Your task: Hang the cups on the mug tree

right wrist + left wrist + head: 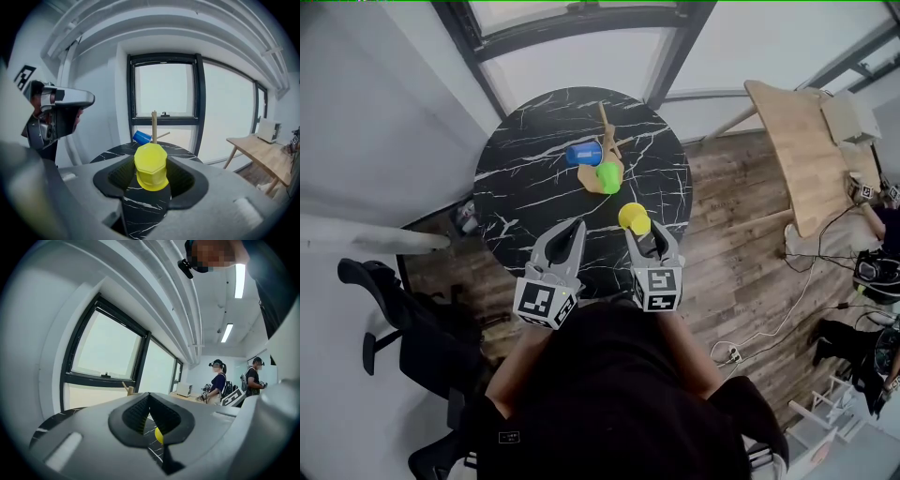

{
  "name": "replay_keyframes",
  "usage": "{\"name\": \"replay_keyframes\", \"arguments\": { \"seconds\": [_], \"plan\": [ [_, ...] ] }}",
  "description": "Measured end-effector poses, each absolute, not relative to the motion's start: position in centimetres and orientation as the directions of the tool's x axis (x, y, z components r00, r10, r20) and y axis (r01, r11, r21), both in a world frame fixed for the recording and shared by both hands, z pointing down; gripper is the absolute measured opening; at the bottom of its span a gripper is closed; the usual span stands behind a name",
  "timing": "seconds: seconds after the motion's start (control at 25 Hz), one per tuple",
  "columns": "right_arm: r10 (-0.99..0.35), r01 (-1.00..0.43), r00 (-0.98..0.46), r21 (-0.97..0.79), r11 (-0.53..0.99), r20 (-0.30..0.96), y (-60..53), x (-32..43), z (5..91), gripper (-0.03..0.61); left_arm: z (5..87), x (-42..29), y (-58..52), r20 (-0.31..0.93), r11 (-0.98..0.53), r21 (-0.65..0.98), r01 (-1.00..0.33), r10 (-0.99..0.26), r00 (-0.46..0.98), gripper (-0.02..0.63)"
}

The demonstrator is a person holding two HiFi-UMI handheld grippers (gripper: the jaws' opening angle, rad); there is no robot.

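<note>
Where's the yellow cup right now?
In the head view the yellow cup is clamped in the right gripper, right of centre, over the near part of the marble table, just short of the green cup on the mug tree.

The wooden tree [607, 136] stands upright mid-table [516, 187], with a blue cup [582, 154] hung on its left peg and a green cup [607, 176] low on its near side. The faceted yellow cup [151, 166] sits clamped in the right gripper [647, 232], near the tree.
</note>
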State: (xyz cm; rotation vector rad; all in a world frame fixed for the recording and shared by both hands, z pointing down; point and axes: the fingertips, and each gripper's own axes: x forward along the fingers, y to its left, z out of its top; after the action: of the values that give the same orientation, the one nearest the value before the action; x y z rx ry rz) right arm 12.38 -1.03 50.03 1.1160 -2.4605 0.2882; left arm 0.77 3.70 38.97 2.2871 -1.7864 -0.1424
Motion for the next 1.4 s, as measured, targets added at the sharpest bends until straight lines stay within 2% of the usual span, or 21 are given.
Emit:
{"name": "replay_keyframes", "arguments": {
  "seconds": [0.76, 1.4],
  "plan": [
    [-0.686, -0.716, -0.672, -0.006, 0.698, 0.280, -2.4, 9.2, 41.3, 0.210, 36.5, -0.9, 3.0, 0.012, -0.213, 0.255, -0.943, -0.975, 0.223, -0.006],
    [-0.703, -0.721, -0.674, 0.005, 0.693, 0.228, -6.1, 6.8, 39.8, 0.210, 37.4, -2.7, 1.0, 0.024, -0.201, 0.263, -0.944, -0.976, 0.215, -0.005]
  ]
}}
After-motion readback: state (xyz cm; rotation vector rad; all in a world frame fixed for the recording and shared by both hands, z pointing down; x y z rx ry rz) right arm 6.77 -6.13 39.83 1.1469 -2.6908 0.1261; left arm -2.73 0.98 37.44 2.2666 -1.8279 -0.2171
